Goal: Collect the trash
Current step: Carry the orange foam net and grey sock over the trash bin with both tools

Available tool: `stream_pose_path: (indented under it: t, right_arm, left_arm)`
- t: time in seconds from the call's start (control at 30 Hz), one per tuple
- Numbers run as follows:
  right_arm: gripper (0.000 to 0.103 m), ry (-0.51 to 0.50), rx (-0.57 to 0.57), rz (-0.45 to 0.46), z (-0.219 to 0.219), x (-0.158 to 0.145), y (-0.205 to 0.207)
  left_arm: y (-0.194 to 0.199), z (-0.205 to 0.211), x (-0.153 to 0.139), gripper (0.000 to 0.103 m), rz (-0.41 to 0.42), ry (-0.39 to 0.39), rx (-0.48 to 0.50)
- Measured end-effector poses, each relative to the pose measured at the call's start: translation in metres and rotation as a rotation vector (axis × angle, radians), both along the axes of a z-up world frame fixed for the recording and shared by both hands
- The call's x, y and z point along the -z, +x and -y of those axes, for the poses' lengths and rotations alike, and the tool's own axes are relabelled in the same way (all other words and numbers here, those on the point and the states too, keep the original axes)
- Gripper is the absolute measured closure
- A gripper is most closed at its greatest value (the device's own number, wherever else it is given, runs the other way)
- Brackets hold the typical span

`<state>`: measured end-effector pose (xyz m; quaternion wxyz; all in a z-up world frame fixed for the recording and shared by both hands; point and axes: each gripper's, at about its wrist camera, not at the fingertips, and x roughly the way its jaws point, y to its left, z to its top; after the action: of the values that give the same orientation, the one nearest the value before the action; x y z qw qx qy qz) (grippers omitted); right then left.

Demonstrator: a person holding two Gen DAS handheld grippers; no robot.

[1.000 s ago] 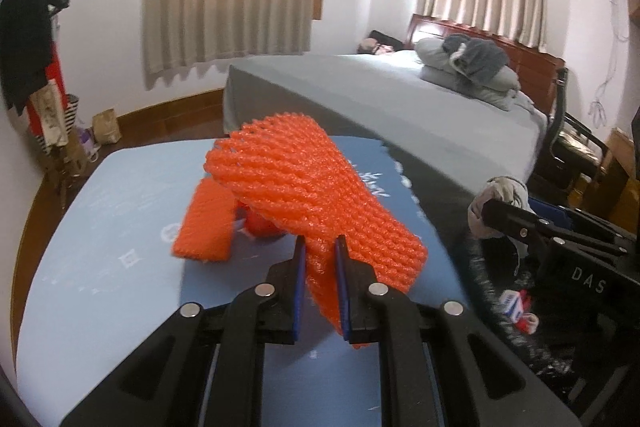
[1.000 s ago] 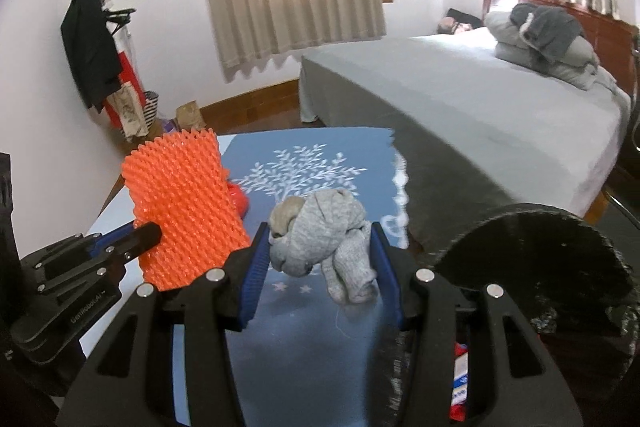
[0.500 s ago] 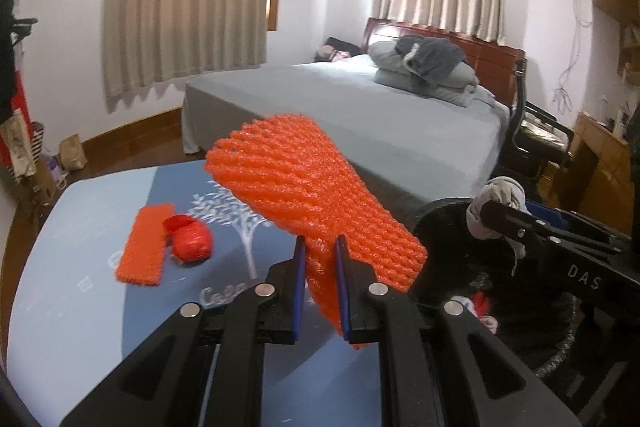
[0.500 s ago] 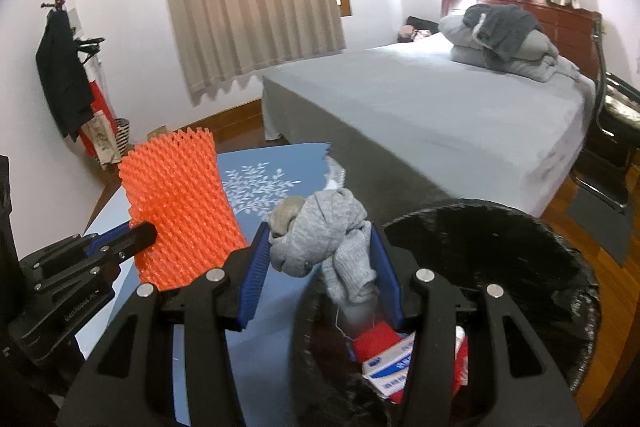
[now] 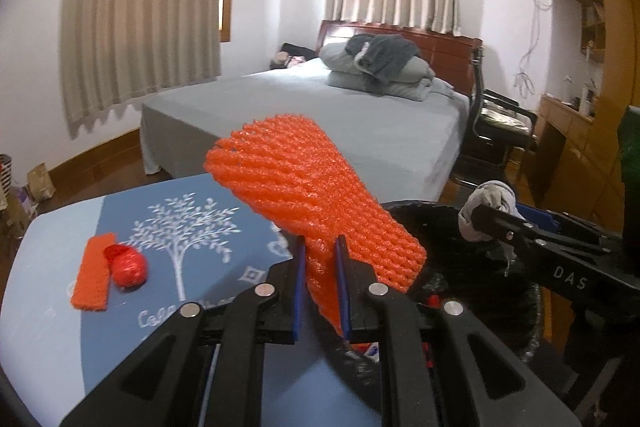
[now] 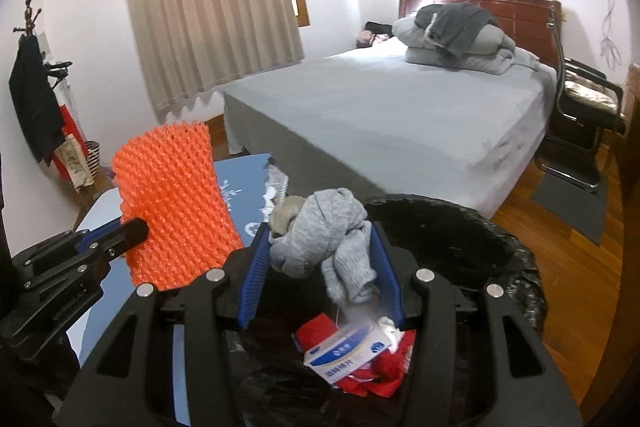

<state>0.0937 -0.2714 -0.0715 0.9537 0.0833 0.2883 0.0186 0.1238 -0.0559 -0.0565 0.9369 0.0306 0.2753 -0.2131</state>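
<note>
Beside the blue bench stands the black trash bin [image 6: 460, 227], and the grey sock [image 6: 328, 239] hangs directly above its mouth, pinched by the right hand-held gripper [image 6: 320, 267] — the nearer one. The orange foam net [image 5: 316, 207], long axis pointing up and away, is clamped in the left hand-held gripper [image 5: 320, 291] over the bin's near edge — its drop probably needs a little more travel toward the bin.

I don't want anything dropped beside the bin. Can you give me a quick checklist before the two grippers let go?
1. Right gripper clamped on grey sock: ok.
2. Sock above the black bin: ok.
3. Left gripper clamped on orange foam net: ok.
4. Net fully over the bin: not ok; it hangs over the rim and blue table.
5. Room in the bin: ok.
</note>
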Motion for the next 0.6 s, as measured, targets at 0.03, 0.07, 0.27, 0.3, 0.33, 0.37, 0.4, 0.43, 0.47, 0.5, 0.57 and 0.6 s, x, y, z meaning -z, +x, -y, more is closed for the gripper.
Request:
stream_pose_path:
  t: [0.03, 0.07, 0.27, 0.3, 0.33, 0.37, 0.4, 0.43, 0.47, 0.5, 0.57, 0.6]
  right_arm:
    - [0.055, 0.0, 0.008, -0.001, 0.003, 0.001, -0.003]
    - [0.055, 0.0, 0.016, -0.001, 0.007, 0.002, -0.006]
    - [0.055, -0.011, 0.057, -0.005, 0.027, 0.003, -0.016]
    - [0.055, -0.012, 0.064, -0.006, 0.031, 0.004, -0.016]
    - [0.055, -0.013, 0.073, -0.008, 0.035, 0.005, -0.019]
    - [0.055, -0.014, 0.08, -0.01, 0.038, 0.006, -0.019]
    - [0.055, -0.016, 0.09, -0.012, 0.042, 0.007, -0.021]
    - [0.055, -0.016, 0.098, -0.015, 0.046, 0.008, -0.022]
    - [0.055, -0.016, 0.106, -0.017, 0.051, 0.009, -0.023]
    - [0.055, -0.015, 0.115, -0.02, 0.056, 0.011, -0.024]
    - [0.055, -0.015, 0.129, -0.025, 0.064, 0.014, -0.026]
    - [0.055, -0.015, 0.132, -0.027, 0.067, 0.014, -0.024]
  left_arm:
    - [-0.001, 0.005, 0.0, 0.089, 0.001, -0.001, 0.009]
    - [-0.001, 0.008, 0.0, 0.089, 0.001, -0.001, 0.016]
    - [-0.003, 0.03, 0.003, 0.089, -0.002, -0.001, 0.063]
    - [-0.004, 0.033, 0.003, 0.089, -0.003, 0.001, 0.069]
    - [-0.004, 0.038, 0.005, 0.089, -0.004, 0.004, 0.08]
    - [-0.004, 0.042, 0.005, 0.089, -0.006, 0.006, 0.087]
    - [-0.004, 0.046, 0.007, 0.089, -0.012, 0.007, 0.099]
    - [-0.004, 0.048, 0.008, 0.089, -0.017, 0.007, 0.108]
    - [-0.003, 0.054, 0.01, 0.089, -0.024, 0.008, 0.117]
    - [-0.002, 0.059, 0.011, 0.089, -0.03, 0.009, 0.127]
    - [-0.001, 0.067, 0.015, 0.089, -0.039, 0.013, 0.143]
    - [0.0, 0.072, 0.017, 0.089, -0.043, 0.021, 0.152]
